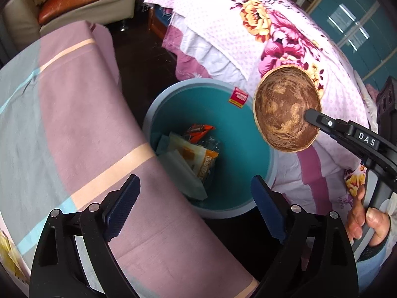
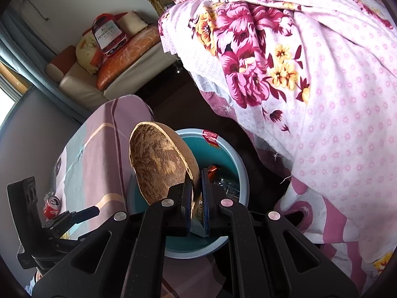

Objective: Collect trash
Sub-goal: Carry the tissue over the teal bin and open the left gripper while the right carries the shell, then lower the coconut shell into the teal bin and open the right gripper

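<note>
Coconut shell half held over the bin; left fingers empty.

Right gripper: fingers nearly closed, pinching the rim of a brown coconut shell half, which stands on edge above the teal bin. Left gripper: fingers spread wide, nothing between them, hanging over the bin's near rim and the edge of the desk's striped pink cloth. Bin on dark floor between that cloth and the flowered bed quilt; inside it, snack wrappers and clear plastic. Red drink can on the desk cloth, beside the left gripper as seen from the right wrist view. A hand grips the right handle.
</note>
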